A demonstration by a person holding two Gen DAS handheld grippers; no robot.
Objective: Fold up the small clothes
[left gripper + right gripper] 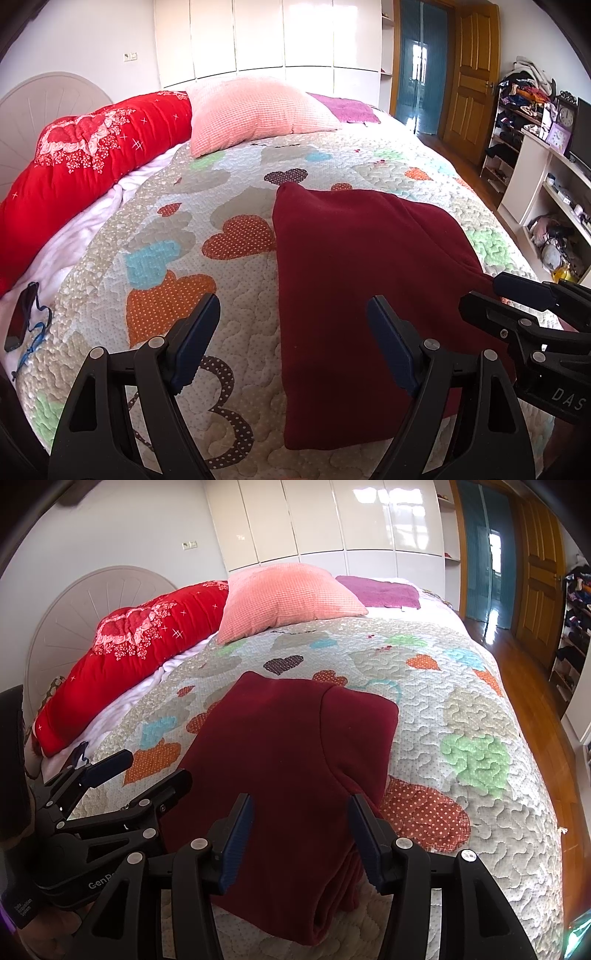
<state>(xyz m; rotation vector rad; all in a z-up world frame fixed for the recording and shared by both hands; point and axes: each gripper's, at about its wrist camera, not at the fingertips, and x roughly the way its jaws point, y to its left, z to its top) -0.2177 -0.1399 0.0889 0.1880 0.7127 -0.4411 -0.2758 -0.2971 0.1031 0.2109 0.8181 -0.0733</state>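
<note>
Dark red garment [354, 266] lies folded on the heart-patterned quilt [184, 236] of the bed (pink pillow [255, 110] beyond). Left gripper [293, 339] fingers apart over its left edge, holding nothing. Right gripper [299, 834] fingers apart above its near end.

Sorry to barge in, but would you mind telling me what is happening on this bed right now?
A person holding a two-finger gripper in each hand is folding small clothes on the heart-patterned quilt. A dark red garment lies on it, already folded into a rough rectangle. Both the left gripper and the right gripper are open above its near end, holding nothing. A pink pillow and a red comforter lie farther back.
</note>
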